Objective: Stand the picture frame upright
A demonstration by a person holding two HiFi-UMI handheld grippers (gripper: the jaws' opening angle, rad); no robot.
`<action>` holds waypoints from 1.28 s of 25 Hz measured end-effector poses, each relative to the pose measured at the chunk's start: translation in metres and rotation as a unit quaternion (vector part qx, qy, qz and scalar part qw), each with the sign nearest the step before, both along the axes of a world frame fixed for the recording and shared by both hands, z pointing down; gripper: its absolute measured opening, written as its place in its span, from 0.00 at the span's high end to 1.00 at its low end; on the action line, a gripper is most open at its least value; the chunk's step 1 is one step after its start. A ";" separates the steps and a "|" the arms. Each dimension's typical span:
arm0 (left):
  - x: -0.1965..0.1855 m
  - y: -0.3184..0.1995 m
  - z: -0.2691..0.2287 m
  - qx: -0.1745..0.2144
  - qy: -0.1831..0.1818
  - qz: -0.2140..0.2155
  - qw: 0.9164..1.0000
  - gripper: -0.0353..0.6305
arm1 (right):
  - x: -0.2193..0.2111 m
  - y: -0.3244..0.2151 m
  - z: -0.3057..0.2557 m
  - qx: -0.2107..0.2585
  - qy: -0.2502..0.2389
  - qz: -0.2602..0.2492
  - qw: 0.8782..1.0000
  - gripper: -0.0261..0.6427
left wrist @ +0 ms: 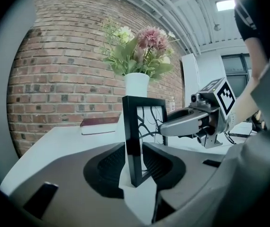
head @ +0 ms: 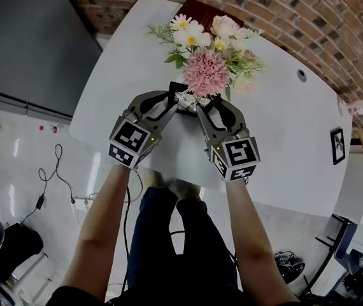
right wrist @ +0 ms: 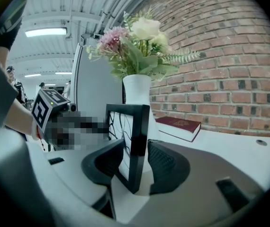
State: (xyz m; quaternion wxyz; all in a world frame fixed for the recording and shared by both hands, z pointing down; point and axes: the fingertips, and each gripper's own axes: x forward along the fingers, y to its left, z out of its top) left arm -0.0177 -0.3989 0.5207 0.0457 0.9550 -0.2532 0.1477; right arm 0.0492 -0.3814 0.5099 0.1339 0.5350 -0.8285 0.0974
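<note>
The picture frame (left wrist: 134, 141) stands upright on the white table (left wrist: 64, 141), just in front of the white vase (left wrist: 137, 84) of flowers, near the table's middle. My left gripper (left wrist: 135, 163) flanks its left side rail and my right gripper (right wrist: 136, 167) its right rail. Both sets of jaws stand slightly apart, with the black edge between the pads and a sliver of gap showing, so neither is clamped.

I judge the frame light and stiff, but tippy on such a thin bottom edge, and its glazed front is probably fragile and slick. If I must hold it again, I would pinch the black rails low down, never the pane, and back away slowly and straight so a pad doesn't nudge it towards the vase.
</note>
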 end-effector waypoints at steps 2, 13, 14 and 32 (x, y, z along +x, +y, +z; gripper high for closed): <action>0.000 0.001 0.001 -0.002 0.000 0.001 1.000 0.76 | 0.001 0.000 0.000 0.000 -0.008 0.004 1.000 0.71; -0.007 0.004 0.003 -0.001 0.004 -0.006 1.000 0.76 | 0.008 0.003 -0.005 0.010 -0.053 0.017 0.998 0.64; -0.007 0.004 0.003 0.001 0.004 -0.008 1.000 0.76 | 0.008 0.004 -0.004 0.010 -0.053 0.018 0.998 0.64; -0.030 0.023 0.001 -0.017 0.008 -0.071 0.997 0.76 | 0.020 0.040 -0.001 -0.022 -0.059 0.024 0.998 0.80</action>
